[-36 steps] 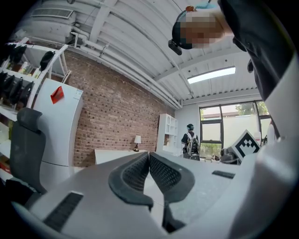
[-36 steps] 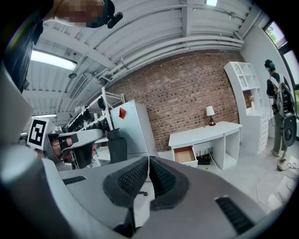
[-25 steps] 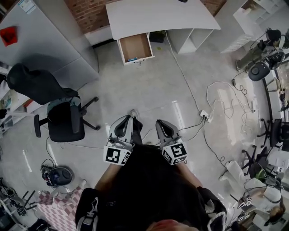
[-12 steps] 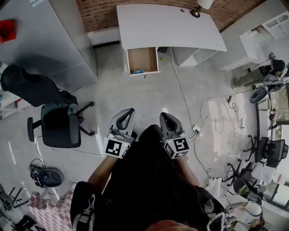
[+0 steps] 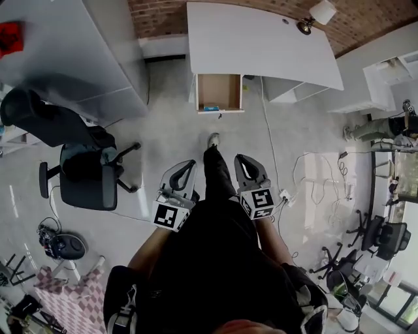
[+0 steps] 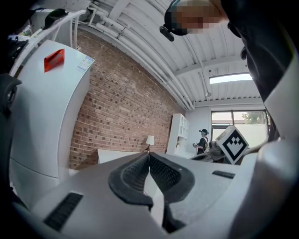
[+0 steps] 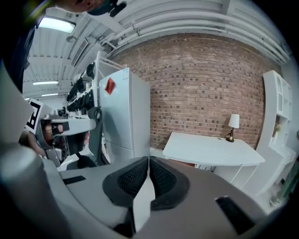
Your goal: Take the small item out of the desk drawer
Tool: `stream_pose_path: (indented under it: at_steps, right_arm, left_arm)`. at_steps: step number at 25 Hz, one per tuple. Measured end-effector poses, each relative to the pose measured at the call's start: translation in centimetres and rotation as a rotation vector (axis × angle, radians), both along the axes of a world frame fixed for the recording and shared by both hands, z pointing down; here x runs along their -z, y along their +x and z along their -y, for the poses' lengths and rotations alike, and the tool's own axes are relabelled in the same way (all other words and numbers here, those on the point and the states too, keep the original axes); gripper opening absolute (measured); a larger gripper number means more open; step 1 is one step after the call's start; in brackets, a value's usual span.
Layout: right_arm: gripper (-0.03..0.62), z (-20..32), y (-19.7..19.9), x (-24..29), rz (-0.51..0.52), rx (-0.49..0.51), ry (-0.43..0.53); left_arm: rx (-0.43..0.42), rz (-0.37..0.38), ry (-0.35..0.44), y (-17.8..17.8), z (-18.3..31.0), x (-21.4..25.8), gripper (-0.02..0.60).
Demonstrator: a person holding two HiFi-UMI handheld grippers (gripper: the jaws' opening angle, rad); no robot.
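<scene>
Closing on the white worktop (image 5: 255, 39) is what has changed over the last second: in the head view it sits lower and larger than a second ago, its table lamp (image 5: 317, 14) has come into sight at the far right corner, and one shoe (image 5: 213, 139) now shows out in front of the person, mid-stride on the grey floor (image 5: 176, 124). The office chair (image 5: 85, 176) has slid back along the left side. For the task this reads as an approach only; the open drawer (image 5: 220, 85) under the worktop's front edge is well apart from both tools, so reaching in has not begun. The left hand-held gripper (image 5: 188, 164) and the right hand-held gripper (image 5: 240, 158) are carried side by side ahead of the body, each with its jaws clenched together on nothing, as their own views show pad meeting pad with no object between. They will likely need to part before any pick. The small blue item (image 5: 210, 107) lies inside the drawer, in the near left corner against the front wall. Its long axis appears to run side to side, parallel to the drawer front; it is too small to tell one end from the other.
</scene>
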State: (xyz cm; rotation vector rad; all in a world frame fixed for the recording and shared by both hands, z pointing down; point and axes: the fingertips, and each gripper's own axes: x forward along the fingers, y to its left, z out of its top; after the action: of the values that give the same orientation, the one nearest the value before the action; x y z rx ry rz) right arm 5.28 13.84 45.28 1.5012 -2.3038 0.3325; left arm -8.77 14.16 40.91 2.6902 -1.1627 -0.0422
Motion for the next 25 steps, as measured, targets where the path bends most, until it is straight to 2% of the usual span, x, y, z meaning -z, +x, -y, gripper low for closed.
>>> stream_pose_path:
  at_steps: [2, 4, 6, 8, 9, 13, 18, 25]
  right_arm:
    - [0.034, 2.2, 0.3, -1.3, -0.018, 0.019, -0.019]
    - [0.035, 4.9, 0.8, -2.8, -0.001, 0.03, -0.054]
    - [0.04, 7.8, 1.3, -4.5, 0.026, 0.035, -0.089]
    - [0.079, 11.0, 1.6, -6.3, 0.045, 0.033, -0.123]
    - [0.121, 12.6, 1.7, -7.4, 0.056, 0.028, -0.145]
    - [0.185, 17.7, 2.0, -12.5, 0.11, -0.02, -0.259]
    - [0.261, 23.4, 2.3, -20.7, 0.082, -0.056, -0.397]
    - [0.304, 25.7, 3.9, -33.3, 0.089, -0.178, -0.672]
  left_arm:
    - [0.012, 0.014, -0.002, 0.1, 1.4, -0.2, 0.009]
    - [0.034, 0.038, -0.036, 0.3, 3.3, -0.7, 0.009]
    - [0.055, 0.046, -0.036, 0.7, 5.5, -0.6, 0.009]
    - [0.071, 0.033, -0.001, 1.2, 7.9, -0.1, 0.009]
    - [0.079, 0.023, 0.013, 1.4, 9.2, 0.1, 0.009]
    - [0.111, 0.025, -0.015, 1.9, 13.9, -0.5, 0.009]
    - [0.16, 0.012, -0.052, 2.5, 20.5, -1.7, 0.009]
    - [0.201, 0.029, -0.073, 3.4, 26.5, -3.6, 0.009]
